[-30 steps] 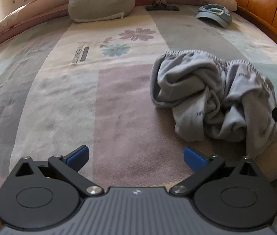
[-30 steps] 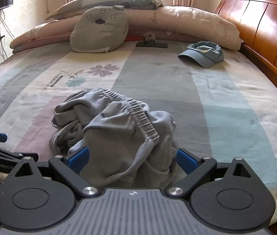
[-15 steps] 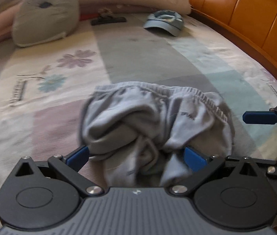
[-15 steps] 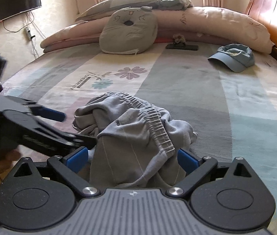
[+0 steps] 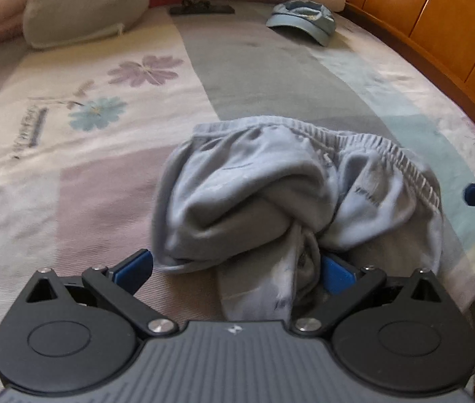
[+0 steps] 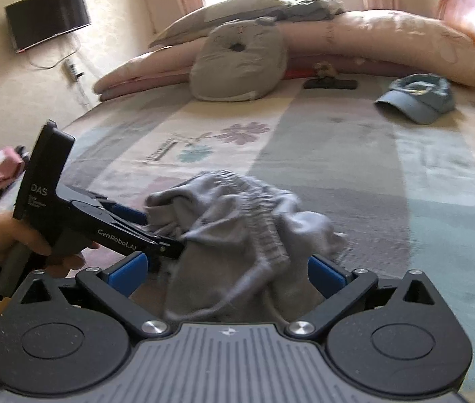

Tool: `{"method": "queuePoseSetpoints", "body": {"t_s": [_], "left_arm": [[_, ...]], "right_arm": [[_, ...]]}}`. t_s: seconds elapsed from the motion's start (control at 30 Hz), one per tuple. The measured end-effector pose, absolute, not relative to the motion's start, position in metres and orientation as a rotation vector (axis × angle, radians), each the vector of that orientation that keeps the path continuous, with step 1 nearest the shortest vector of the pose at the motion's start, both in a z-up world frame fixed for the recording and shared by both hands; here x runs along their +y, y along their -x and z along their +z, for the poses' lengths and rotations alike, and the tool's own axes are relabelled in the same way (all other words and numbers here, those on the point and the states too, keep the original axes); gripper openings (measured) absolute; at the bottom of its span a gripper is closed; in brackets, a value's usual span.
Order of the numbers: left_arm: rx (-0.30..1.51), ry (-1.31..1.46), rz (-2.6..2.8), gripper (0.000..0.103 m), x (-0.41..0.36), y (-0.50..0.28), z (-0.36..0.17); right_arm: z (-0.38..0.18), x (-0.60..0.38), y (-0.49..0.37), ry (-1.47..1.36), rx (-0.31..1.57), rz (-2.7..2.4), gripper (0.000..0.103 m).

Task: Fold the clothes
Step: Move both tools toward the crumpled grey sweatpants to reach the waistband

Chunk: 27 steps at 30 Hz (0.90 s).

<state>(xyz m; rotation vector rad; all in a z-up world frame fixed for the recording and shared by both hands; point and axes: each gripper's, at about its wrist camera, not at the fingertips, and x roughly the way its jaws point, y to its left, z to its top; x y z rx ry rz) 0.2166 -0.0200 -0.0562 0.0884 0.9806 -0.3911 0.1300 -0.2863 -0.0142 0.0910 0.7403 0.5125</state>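
Grey sweatpants (image 5: 297,194) lie crumpled near the bed's (image 5: 120,174) front edge, waistband toward the headboard. A second ago the left gripper (image 5: 234,268) stood off over bare sheet; now it has swung in, jaws spread wide, straddling a twisted leg without pinching it. Right gripper (image 6: 227,270) at the near side, jaws opening to full width, cloth between them, not clamped. Blue cap (image 6: 418,97) well apart. Folding not begun; likely both about to pick up and spread the pants.
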Motion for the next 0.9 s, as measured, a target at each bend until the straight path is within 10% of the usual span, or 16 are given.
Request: {"method": "queuePoseSetpoints", "body": {"t_s": [0.37,0.9], "left_arm": [[1.016,-0.063,-0.401,0.102,0.008,-0.208,-0.082],[0.954,-0.175,-0.482,0.102,0.014,-0.209,-0.058]], "right_arm": [[-0.08,-0.285,-0.158,-0.148,0.828,0.619,0.103],[-0.019,-0.302,-0.177,-0.177,0.753,0.652,0.103]]}}
